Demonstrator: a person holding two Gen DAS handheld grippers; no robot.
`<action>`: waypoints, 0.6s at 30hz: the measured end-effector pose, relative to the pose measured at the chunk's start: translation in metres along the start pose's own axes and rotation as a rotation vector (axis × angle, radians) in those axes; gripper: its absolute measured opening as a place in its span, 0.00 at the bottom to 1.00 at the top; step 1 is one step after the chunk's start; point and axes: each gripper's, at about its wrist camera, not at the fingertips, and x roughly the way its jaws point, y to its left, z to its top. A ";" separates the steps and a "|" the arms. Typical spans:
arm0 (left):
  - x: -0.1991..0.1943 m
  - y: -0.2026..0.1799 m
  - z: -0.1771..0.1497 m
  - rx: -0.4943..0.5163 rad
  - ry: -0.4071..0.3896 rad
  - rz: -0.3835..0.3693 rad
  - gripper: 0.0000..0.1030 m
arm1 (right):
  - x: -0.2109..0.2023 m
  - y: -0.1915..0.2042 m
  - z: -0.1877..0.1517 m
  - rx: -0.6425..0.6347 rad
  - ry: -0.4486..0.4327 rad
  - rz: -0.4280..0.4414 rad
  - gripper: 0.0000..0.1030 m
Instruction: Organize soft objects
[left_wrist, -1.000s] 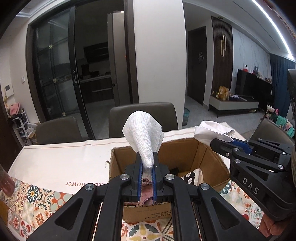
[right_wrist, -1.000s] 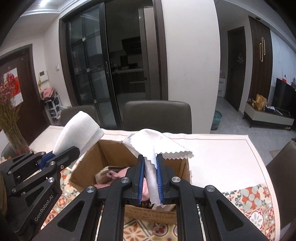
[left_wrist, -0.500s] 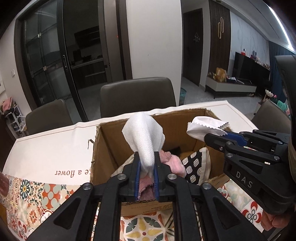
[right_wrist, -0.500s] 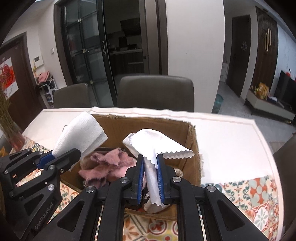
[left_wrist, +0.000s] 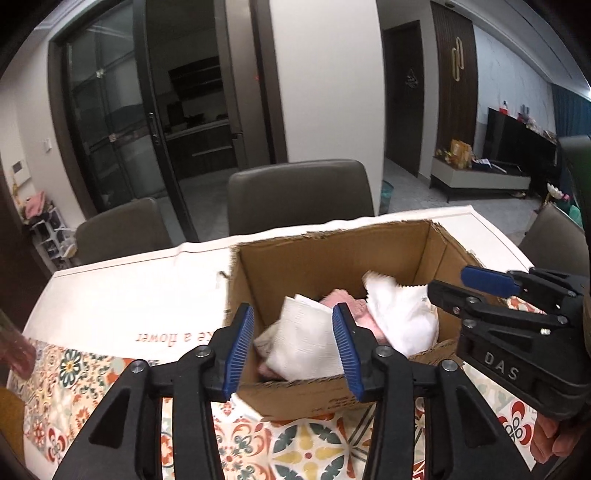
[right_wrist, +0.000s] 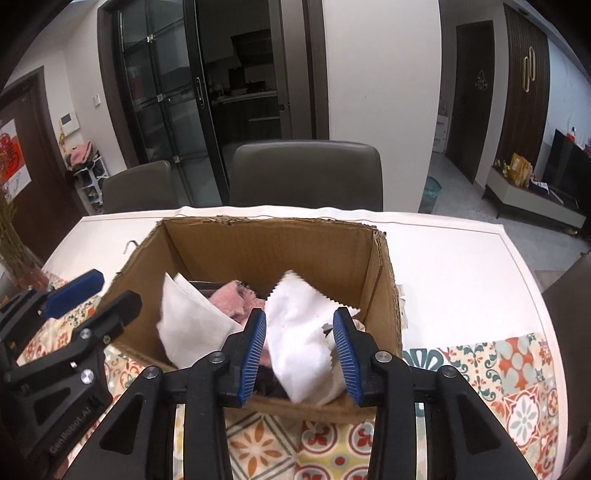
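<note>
Low in the middle of both views, inside the cardboard box (left_wrist: 332, 254): white woven cloth (left_wrist: 303, 343) and zigzag-edged white cloth (right_wrist: 299, 332). Soft, light, floppy; best pinched at a fold. Left tool (left_wrist: 293, 347) and right tool (right_wrist: 299, 349) just opened, gripping nothing.

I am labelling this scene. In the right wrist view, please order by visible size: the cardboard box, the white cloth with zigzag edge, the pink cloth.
1. cardboard box
2. white cloth with zigzag edge
3. pink cloth, partly hidden
</note>
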 end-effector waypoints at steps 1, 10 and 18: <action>-0.005 0.002 0.000 -0.007 -0.006 0.006 0.47 | -0.005 0.002 -0.001 0.001 -0.007 -0.001 0.38; -0.047 0.014 -0.009 -0.048 -0.044 0.020 0.55 | -0.055 0.010 -0.012 0.037 -0.081 -0.012 0.38; -0.094 0.019 -0.022 -0.048 -0.098 0.019 0.62 | -0.100 0.021 -0.028 0.056 -0.126 -0.041 0.40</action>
